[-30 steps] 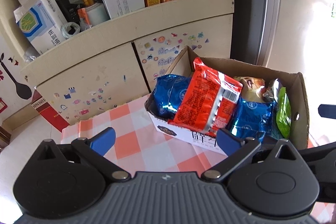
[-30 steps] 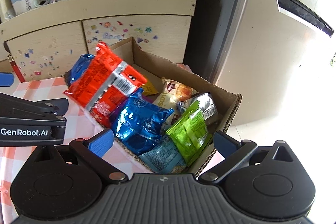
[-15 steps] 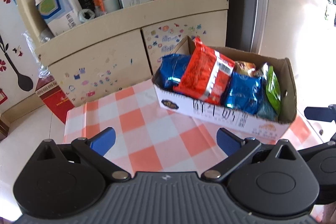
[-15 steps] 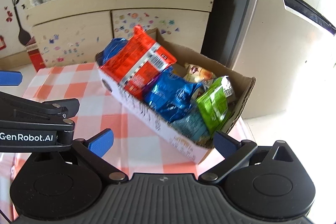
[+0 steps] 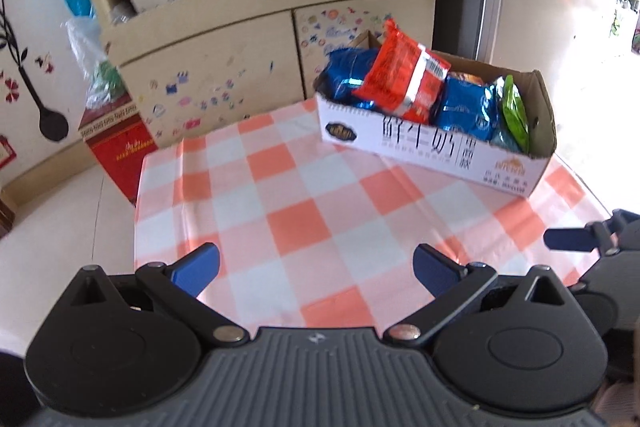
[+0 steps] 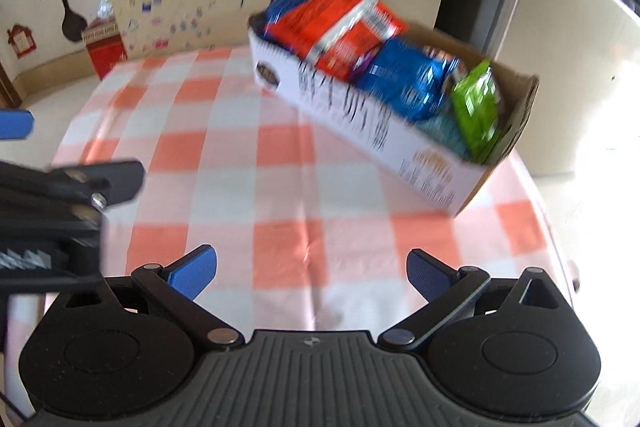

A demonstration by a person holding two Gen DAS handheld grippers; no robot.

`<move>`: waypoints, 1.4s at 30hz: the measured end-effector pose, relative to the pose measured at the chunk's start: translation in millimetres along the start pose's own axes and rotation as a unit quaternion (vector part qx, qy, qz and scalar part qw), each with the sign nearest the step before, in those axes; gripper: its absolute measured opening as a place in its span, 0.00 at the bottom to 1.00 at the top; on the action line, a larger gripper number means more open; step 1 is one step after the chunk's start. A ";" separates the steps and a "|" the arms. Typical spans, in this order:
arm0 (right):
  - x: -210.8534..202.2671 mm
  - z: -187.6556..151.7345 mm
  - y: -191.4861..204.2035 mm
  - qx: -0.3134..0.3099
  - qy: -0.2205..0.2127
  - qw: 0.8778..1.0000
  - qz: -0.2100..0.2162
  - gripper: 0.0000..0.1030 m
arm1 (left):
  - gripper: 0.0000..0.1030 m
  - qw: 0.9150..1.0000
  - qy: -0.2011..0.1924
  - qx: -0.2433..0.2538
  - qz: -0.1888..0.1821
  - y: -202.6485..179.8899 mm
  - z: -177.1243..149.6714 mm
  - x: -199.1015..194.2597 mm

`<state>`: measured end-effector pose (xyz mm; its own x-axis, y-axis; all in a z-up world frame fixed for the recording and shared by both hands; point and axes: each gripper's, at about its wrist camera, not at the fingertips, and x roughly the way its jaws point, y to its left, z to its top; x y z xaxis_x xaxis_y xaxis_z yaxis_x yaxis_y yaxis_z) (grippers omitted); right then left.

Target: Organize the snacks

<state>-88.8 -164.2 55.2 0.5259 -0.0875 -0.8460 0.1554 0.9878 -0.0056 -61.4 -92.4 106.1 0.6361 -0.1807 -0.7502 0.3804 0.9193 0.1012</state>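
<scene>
Checked orange-and-white cloth covers the desk [image 5: 312, 211], which fills the centre of both views. Cardboard box [image 5: 436, 143] sits at the upper right of the left-wrist frame, near the far right edge of the desk; a hard push on its near wall is likely to slide it off that edge or rumple the cloth.

Contents, largest first: red packet [image 5: 404, 83] lies on top and overhangs the near wall, so it is the likeliest to tip out when a neighbour is pulled. Two blue foil packets [image 5: 464, 109] sit under and beside it. Green packet [image 5: 516, 115] stands on edge at the right end. Foil is probably slippery.

Left tongs [image 5: 316, 267] and right tongs [image 6: 312, 271] stand spread wide, empty, well apart from the box.
</scene>
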 end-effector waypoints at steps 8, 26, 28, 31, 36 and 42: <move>17.0 -33.1 24.1 0.020 0.029 0.999 -0.006 1.00 | 0.99 1.000 0.013 -0.006 0.006 22.4 -34.3 -1.9; 49.9 -35.1 41.8 0.012 -0.126 0.992 -0.004 1.00 | 0.99 0.997 0.054 -0.060 0.014 47.1 -61.6 29.9; 54.1 -33.0 44.3 0.008 -0.146 0.989 0.004 1.00 | 0.99 0.996 0.054 -0.063 0.014 48.1 -61.4 30.0; 59.4 -30.1 47.9 0.004 -0.166 0.986 0.002 1.00 | 0.99 0.996 0.052 -0.069 0.018 51.4 -60.2 29.5; 59.9 -30.3 46.6 0.005 -0.166 0.986 0.002 1.00 | 0.99 0.995 0.049 -0.077 0.038 59.7 -58.4 30.3; 59.8 -30.3 46.8 0.005 -0.166 0.986 0.002 1.00 | 0.99 0.993 0.061 -0.097 0.037 65.8 -59.8 36.6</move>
<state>-75.4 -119.4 -11.8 0.7716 -0.1218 -0.6243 0.1594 0.9872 0.0044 -53.3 -17.6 46.2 0.5670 -0.0782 -0.8200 0.1917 0.9807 0.0390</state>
